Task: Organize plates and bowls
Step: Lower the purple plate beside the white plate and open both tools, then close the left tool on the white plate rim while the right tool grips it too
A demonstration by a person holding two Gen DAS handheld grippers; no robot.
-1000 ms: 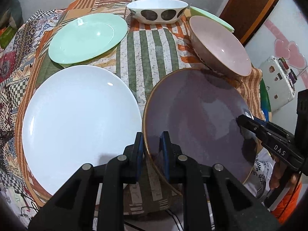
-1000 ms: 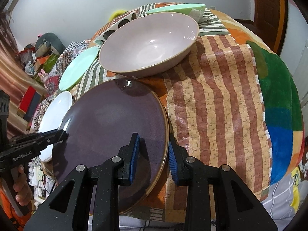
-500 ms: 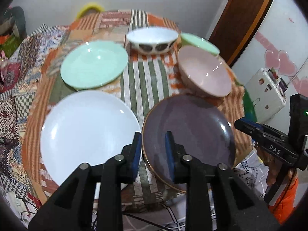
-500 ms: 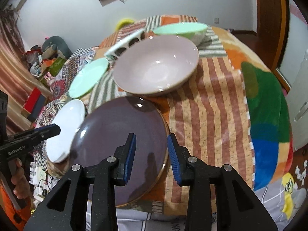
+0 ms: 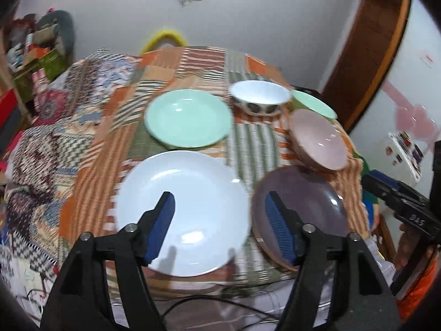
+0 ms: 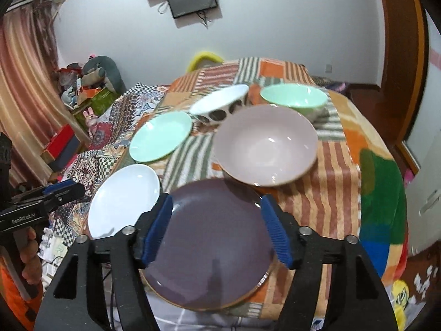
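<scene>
Plates sit nearest on the patchwork tablecloth (image 5: 91, 165): a purple plate (image 6: 217, 248) and white plate (image 5: 184, 209) side by side. Both left gripper (image 5: 220, 226) and right gripper (image 6: 216, 229) hover above, jaws opening, nothing between them. Farther back a green plate (image 5: 188, 117), then pink bowl (image 6: 266, 143), spotted bowl (image 5: 260, 96) and green bowl (image 6: 293, 98) cluster together, apparently sorted by kind.

My matt black plastic claws carry ribbed blue pads (image 6: 161, 230), and at twelve o'clock past them the purple plate (image 6: 209, 245) looks satin, the white plate (image 5: 190, 209) and pink bowl (image 6: 266, 144) glossy, on a woven patchwork cloth (image 6: 339, 171).
</scene>
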